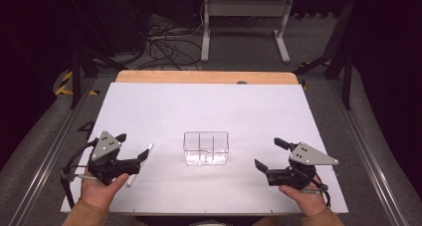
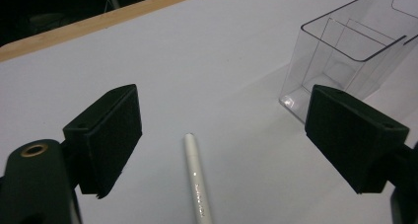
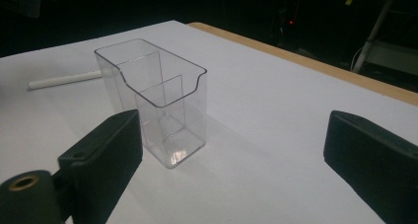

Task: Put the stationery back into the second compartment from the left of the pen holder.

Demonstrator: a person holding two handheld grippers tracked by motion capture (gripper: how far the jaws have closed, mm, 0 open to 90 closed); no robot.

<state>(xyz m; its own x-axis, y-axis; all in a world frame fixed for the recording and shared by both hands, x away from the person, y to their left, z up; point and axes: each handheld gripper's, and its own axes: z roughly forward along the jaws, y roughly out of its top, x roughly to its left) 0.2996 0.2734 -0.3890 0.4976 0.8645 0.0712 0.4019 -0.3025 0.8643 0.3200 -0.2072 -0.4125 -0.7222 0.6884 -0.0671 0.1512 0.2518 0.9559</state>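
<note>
Straddling a white pen (image 2: 197,182) that lies flat on the bench (image 1: 164,106), the left tool (image 1: 135,147) holds its jaws spread wide, seemingly lined up to close on it. Ahead and to its right stands an empty clear divided holder (image 1: 206,147). Facing the holder, the right tool (image 1: 269,154) is spread too, gripping nothing, perhaps ready to steady it.

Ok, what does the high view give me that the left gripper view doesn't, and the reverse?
High view: the left hand, the right hand, the right gripper, open, and floor cables beyond the table. Left gripper view: the pen's end lying between the left gripper's open fingers, close up. Both: the white pen, the clear divided container, the white table top.
</note>
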